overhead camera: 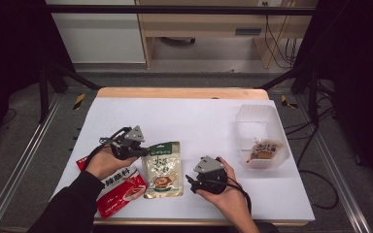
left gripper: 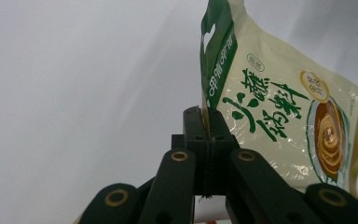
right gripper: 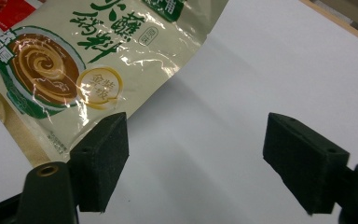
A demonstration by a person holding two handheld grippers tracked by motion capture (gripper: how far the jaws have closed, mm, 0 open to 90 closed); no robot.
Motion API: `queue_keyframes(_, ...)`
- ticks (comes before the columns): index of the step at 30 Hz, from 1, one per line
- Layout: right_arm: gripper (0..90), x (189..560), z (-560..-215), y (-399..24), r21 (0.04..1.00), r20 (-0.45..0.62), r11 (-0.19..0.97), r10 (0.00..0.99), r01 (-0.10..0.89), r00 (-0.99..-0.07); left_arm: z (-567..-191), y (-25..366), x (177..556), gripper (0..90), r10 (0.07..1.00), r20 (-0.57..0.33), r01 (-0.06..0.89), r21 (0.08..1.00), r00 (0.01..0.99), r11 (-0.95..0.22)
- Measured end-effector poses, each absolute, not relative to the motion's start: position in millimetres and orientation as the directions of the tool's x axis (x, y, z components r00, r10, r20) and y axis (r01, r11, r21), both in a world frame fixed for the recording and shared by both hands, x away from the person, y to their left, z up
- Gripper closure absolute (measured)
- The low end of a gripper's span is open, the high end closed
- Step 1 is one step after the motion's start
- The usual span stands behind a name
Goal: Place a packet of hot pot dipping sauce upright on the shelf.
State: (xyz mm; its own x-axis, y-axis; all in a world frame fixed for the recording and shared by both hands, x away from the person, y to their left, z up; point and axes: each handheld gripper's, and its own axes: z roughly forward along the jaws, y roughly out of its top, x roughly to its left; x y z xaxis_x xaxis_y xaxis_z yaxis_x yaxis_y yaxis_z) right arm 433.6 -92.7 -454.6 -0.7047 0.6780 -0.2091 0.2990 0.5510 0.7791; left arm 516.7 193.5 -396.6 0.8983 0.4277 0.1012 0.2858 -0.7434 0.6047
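— Starting left of the cream sauce pouch, what did we have?

— A red packet lay flat on the white table, just beside the pouch's left edge and partly under our left forearm. Above it, our left gripper sat at the pouch's upper left corner.

— And how did those jaws stand?

— Pressed together on the pouch's green top strip. In the left gripper view the pouch stood up from between the jaws of the left gripper, so we were pinching its edge, the corner apparently raised off the table.

— Which way did the pouch run?

— Its long axis ran away from us, top end far, bottom end near. The rest of it hung or rested toward our right hand.

— Then right of the pouch?

— Our right gripper was near the pouch's lower right corner, apart from it. In the right gripper view the jaws of the right gripper were spread wide over bare table, the pouch lying past the left jaw, untouched.

— So which hand led?

— We judged the left already had it; the right was nearer the free bottom end and would need to swing left to take it.

— Farther right still?

— A clear plastic tub, well apart from the pouch, with a small packet inside.
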Motion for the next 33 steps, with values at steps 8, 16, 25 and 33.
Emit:
queue_keyframes(8, 20.3, 436.5, -438.9, -95.1, 0.788, -0.231, 0.547, 0.689, 0.284, -0.687, -368.2, 181.3, 512.3, 90.0, 0.396, 0.151, 0.23, 0.609, 0.906, -0.759)
queue_keyframes(16, 13.6, 440.2, -401.9, -94.2, 0.707, -0.29, 0.654, 0.616, 0.27, -0.732, -348.6, 171.0, 502.0, 90.0, 0.375, 0.188, 0.19, 0.614, 0.908, -0.766)
queue_keyframes(25, 20.7, 455.8, -351.1, -93.9, 0.605, -0.343, 0.768, 0.491, 0.211, -0.801, -338.2, 168.1, 500.8, 90.0, 0.35, 0.21, 0.156, 0.612, 0.913, -0.775)
queue_keyframes(33, 26.2, 474.2, -332.8, -90.0, 0.563, -0.31, 0.803, 0.425, 0.197, -0.85, -328.9, 164.2, 507.2, 90.0, 0.341, 0.23, 0.128, 0.629, 0.912, -0.767)
